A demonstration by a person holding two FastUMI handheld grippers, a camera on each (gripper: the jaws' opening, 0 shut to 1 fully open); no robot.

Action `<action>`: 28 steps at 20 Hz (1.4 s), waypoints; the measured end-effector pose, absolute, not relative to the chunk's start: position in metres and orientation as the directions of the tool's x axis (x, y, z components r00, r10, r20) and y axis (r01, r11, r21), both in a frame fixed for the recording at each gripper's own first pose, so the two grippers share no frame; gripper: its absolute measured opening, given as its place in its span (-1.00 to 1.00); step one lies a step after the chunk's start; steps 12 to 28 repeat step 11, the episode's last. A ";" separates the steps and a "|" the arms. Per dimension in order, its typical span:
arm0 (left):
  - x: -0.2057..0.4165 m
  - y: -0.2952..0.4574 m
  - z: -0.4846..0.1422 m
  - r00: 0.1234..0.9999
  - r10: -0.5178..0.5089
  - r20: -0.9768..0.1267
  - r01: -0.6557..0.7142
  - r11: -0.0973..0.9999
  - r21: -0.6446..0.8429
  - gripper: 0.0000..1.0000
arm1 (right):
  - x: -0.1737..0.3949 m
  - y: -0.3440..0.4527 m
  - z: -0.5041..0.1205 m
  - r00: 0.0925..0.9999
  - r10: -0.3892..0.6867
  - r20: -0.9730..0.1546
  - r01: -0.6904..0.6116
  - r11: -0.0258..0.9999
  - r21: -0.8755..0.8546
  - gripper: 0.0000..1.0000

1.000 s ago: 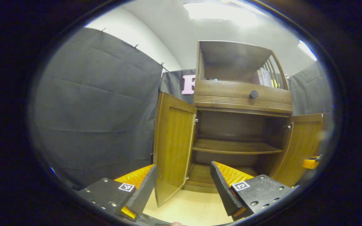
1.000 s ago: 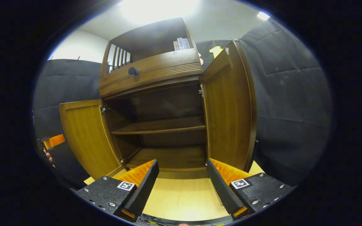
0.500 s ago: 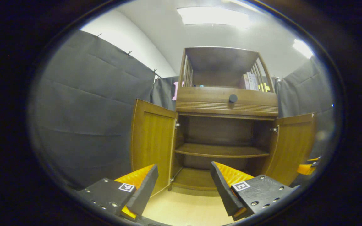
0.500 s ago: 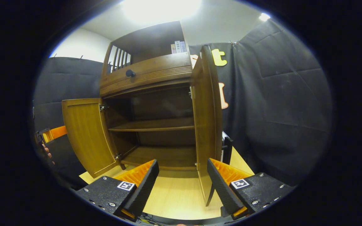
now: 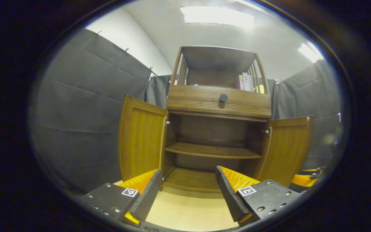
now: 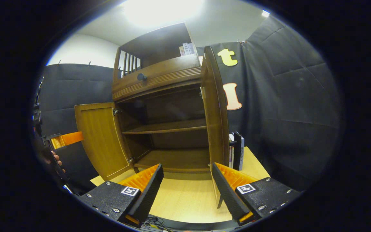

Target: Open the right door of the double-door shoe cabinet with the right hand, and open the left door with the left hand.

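Both doors hang wide open in the left gripper view, and the cabinet [image 5: 218, 106] faces the camera square on, standing on a pale wooden table [image 5: 192, 212]. Left door [image 5: 141, 140] is swung out to the left of the opening, right door [image 5: 285, 148] swung out to the right, and between them sit a bare inner shelf [image 5: 213, 150] and the bottom board. Above the opening runs a drawer front with a dark knob [image 5: 223, 97], and higher still an open top shelf holds a few books [image 5: 246, 82]. Down at the bottom, the left gripper [image 5: 187, 190] has its fingers spread wide apart with nothing between them, well short of the cabinet. At the far right edge, the right gripper [image 5: 306, 178] peeks in just below the right door. Over to the right gripper view: the cabinet [image 6: 159, 77] is seen from an angle, the right door [image 6: 216, 119] standing nearly edge-on just ahead, the left door [image 6: 101, 138] open on the far side. A few books [image 6: 237, 151] stand on the table [image 6: 185, 199] behind the right door, against the booth wall. The right gripper [image 6: 187, 188] is spread wide and holds nothing, its right finger [image 6: 229, 191] close by the door's lower edge; contact I cannot tell. At the left edge the left gripper [image 6: 63, 139] shows with a hand [image 6: 55, 159] beneath it.
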State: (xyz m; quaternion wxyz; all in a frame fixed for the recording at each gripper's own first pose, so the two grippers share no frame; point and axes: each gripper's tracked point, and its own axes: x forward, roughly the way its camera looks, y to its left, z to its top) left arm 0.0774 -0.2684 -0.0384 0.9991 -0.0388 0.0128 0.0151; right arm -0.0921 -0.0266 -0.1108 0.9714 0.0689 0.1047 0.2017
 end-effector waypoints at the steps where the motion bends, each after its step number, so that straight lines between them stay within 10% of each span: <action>1: 0.078 -0.269 -0.039 0.999 0.027 -0.029 -0.029 0.997 -0.076 1.00 | -0.092 -0.028 -0.111 0.900 0.401 -0.172 -0.376 0.912 0.162 0.88; 28: 0.080 -0.286 -0.034 1.000 -0.020 0.010 0.021 0.996 -0.083 0.92 | -0.085 -0.037 -0.111 0.925 0.341 -0.168 -0.316 0.935 0.161 0.82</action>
